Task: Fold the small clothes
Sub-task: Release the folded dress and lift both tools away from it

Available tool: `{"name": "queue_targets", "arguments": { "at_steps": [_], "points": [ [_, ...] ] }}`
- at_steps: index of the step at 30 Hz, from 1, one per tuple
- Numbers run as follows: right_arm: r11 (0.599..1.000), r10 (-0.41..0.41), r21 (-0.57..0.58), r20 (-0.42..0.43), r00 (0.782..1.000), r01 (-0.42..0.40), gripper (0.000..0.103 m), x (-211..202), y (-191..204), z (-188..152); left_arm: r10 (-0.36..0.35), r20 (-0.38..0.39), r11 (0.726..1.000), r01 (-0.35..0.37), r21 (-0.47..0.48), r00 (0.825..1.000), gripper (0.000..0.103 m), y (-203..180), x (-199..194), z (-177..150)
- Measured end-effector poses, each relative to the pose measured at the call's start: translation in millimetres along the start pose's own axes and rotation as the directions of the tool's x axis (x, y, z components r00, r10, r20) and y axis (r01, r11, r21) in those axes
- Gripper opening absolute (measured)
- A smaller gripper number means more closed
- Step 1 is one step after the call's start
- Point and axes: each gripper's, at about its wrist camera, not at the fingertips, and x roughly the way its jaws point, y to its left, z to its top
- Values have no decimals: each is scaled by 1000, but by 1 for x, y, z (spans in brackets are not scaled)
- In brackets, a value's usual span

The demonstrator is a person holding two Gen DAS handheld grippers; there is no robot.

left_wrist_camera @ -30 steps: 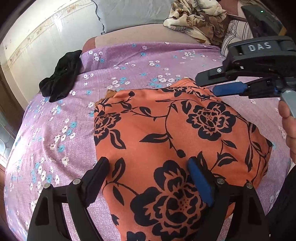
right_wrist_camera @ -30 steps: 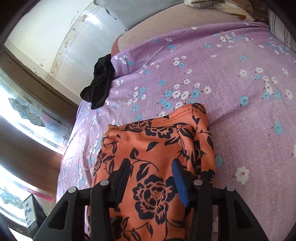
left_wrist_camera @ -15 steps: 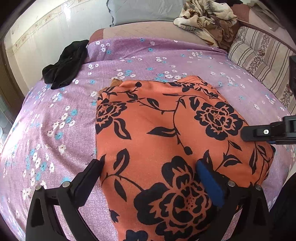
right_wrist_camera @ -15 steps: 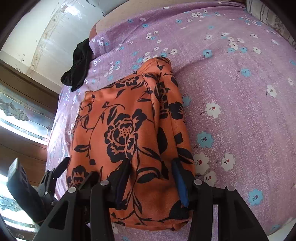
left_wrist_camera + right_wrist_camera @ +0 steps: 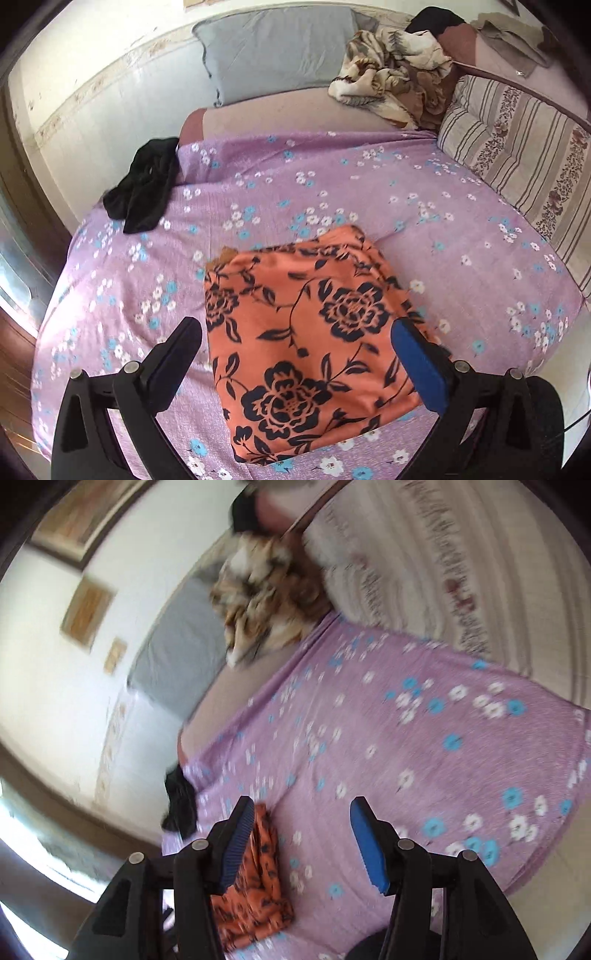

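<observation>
Room: a bed under a purple flowered sheet, pushed against a pale wall, with framed pictures hanging higher up.
Task's thing: the orange floral garment lies folded into a rough rectangle on the near half of the bed, flat on the sheet and touched by nothing.
Left gripper: it hovers above the folded piece with its fingers spread wide to either side of it, clear of the cloth, holding nothing.
Right gripper: its jaws have just been opening and stand apart, with only bare sheet between them; the garment's edge shows behind the left finger. This view is blurred.
Step, as I judge it: this piece looks finished, and the hands seem free for another.
Risk: the far left corner of the fold shows a lifted lip, so a gripper brushing past low could drag the top layer and undo it.
Risk: the black garment sits at the bed's far edge; a clumsy pull might tip it off.
Count, folded pieces: one.
Count, loose dark clothes: one.
Count, pillows: two, one grey pillow and one striped pillow.
Count, crumpled blanket: one.
Count, grippers: two.
</observation>
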Motion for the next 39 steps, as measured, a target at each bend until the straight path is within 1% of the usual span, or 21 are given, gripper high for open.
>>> {"name": "queue_targets", "arguments": {
  "at_steps": [1,3,5,6,7,8,9,14,18,19,21,24,28,32,36,39],
  "points": [
    [997,25,76,91,996,-32,58,-23,-13,14,24,12,1000,-24,9,1000,102,-6,-9,11],
    [983,34,163,257,966,-78,58,-65,-27,34,73,33,997,-74,21,997,102,-17,-25,28],
    [982,2,176,358,934,-70,58,-96,-28,45,100,64,994,-102,36,993,102,-25,-40,38],
    [985,-8,161,392,920,-60,60,-107,-24,49,99,76,994,-103,42,992,102,-29,-46,40],
    [989,-20,140,412,911,-42,62,-113,-19,52,93,87,994,-97,48,992,102,-32,-50,42],
    [993,-35,116,418,908,-15,64,-116,-13,53,89,94,994,-94,54,992,102,-35,-54,42],
    [996,-45,91,411,910,8,64,-116,-7,52,89,97,994,-95,59,991,102,-37,-57,42],
    [999,-41,-5,344,938,46,64,-94,15,44,104,87,991,-110,73,991,102,-42,-58,38],
    [998,-17,-54,281,959,34,64,-71,25,27,110,88,992,-115,48,990,102,-33,-60,34],
    [996,-22,-78,269,963,44,64,-66,30,23,110,95,993,-114,37,989,102,-29,-62,33],
    [982,-46,-163,266,963,92,64,-59,49,12,111,125,993,-114,16,986,102,-20,-70,31],
    [932,-69,-325,270,960,158,64,-48,84,-8,132,167,991,-133,-5,977,102,-8,-82,26],
    [839,-65,-498,306,950,218,64,-40,130,-41,154,213,988,-152,-28,965,102,6,-97,22],
    [769,-75,-587,312,947,254,64,-30,162,-63,178,247,984,-171,-52,953,102,18,-111,22],
    [709,-114,-636,322,940,304,64,-23,186,-78,192,271,981,-175,-86,943,102,26,-124,22],
    [674,-127,-669,313,941,313,64,-19,200,-87,204,288,978,-181,-105,936,102,30,-132,21]
  ]
}}
